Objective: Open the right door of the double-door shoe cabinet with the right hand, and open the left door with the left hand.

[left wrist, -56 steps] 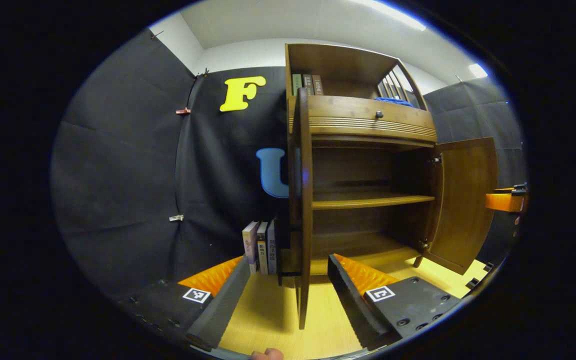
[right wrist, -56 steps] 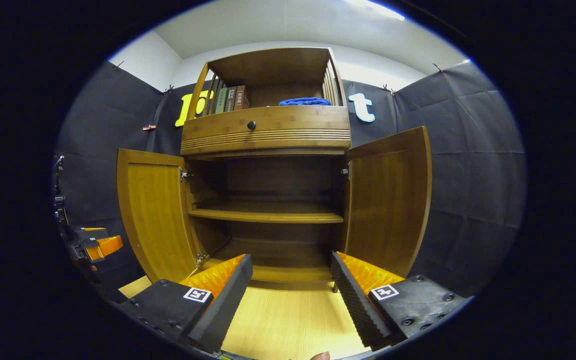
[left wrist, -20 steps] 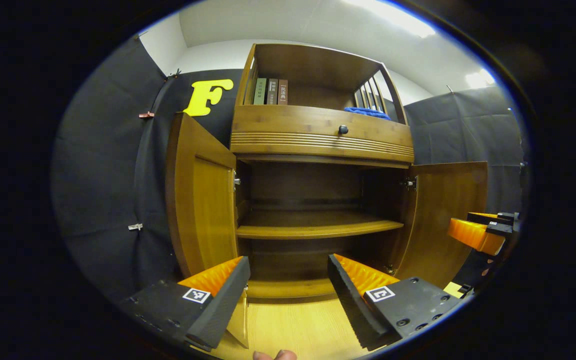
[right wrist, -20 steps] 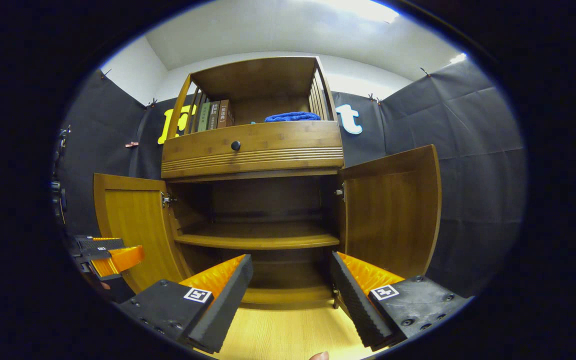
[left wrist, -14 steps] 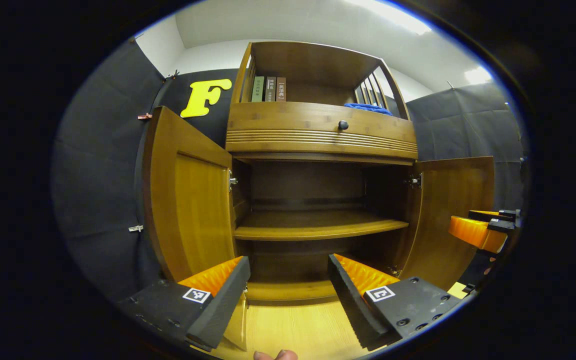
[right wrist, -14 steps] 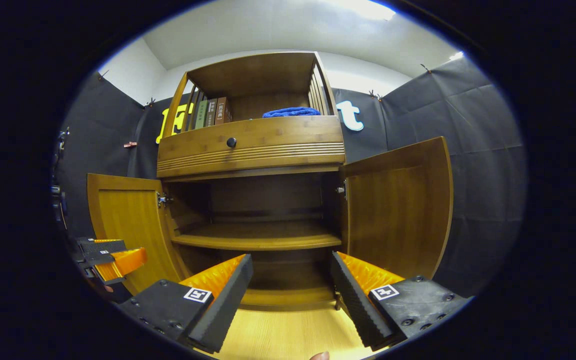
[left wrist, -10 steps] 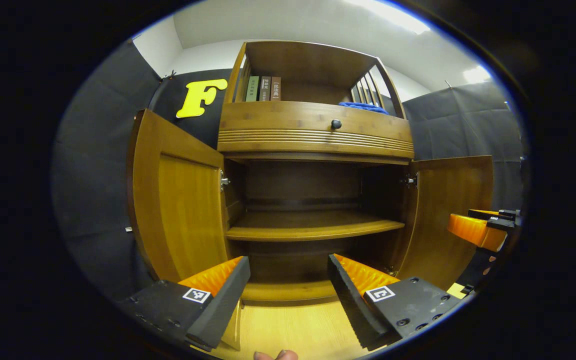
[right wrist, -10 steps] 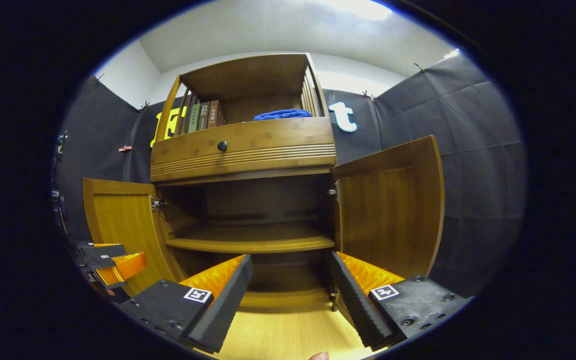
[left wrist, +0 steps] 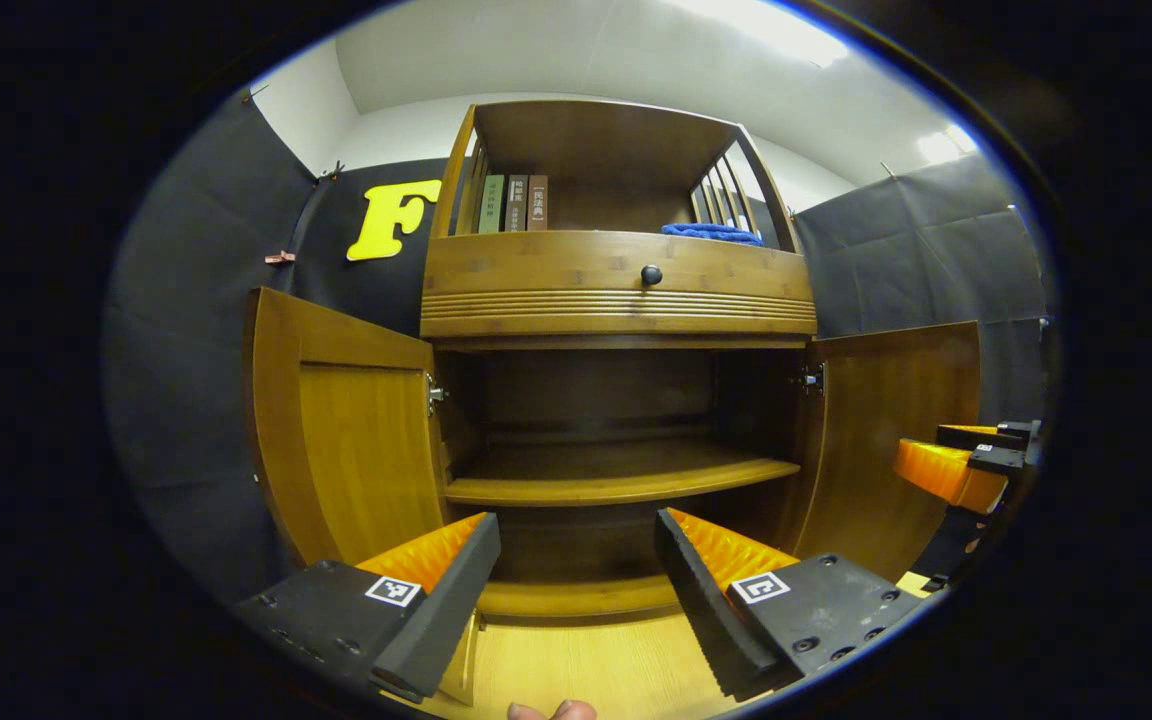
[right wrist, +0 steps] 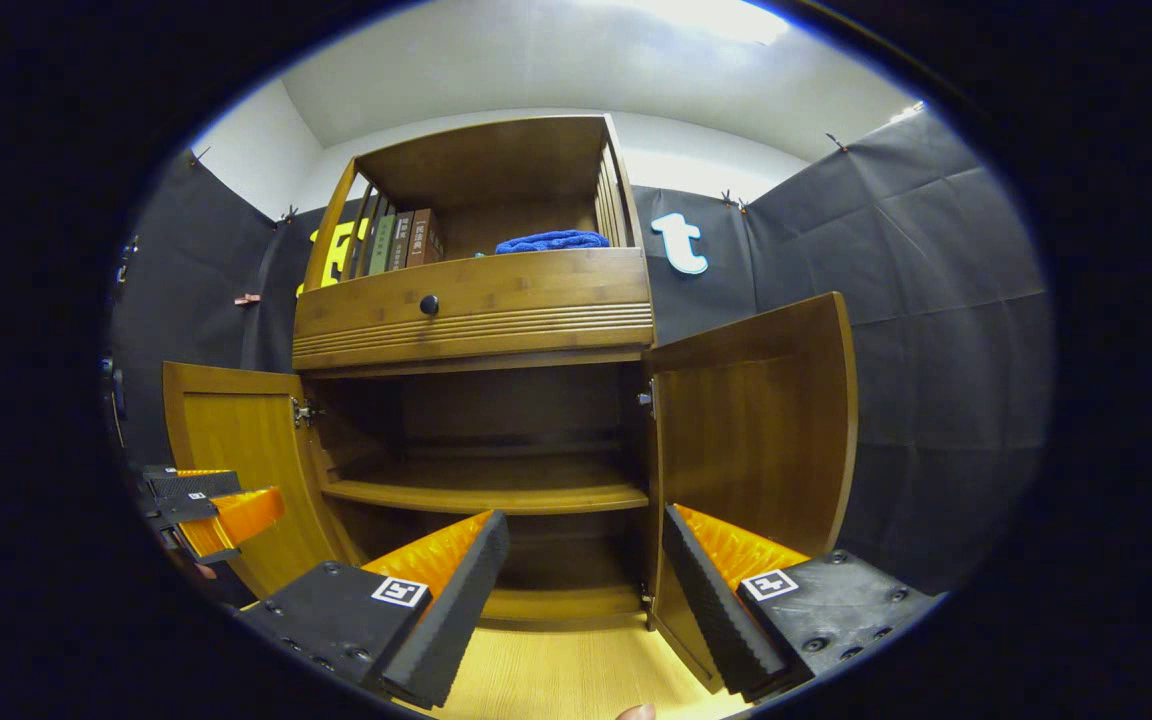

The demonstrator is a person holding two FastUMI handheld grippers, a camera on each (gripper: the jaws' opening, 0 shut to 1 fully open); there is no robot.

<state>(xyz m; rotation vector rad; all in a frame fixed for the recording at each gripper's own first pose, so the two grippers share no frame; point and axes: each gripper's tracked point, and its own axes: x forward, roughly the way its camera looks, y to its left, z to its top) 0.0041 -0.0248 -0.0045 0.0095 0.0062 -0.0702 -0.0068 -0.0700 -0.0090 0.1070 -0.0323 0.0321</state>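
the left gripper (left wrist: 576, 580) is held wide, nothing between its fingers; the right gripper (right wrist: 581, 585) likewise. beyond, the shoe cabinet's left door (left wrist: 341, 440) and right door (right wrist: 751, 440) are swung open. little seems left.

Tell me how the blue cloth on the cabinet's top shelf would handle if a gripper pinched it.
The blue cloth lies flat and rumpled, so it is probably soft and would droop from a pinch. It looks thin, likely light. Beside the rails, it might snag.
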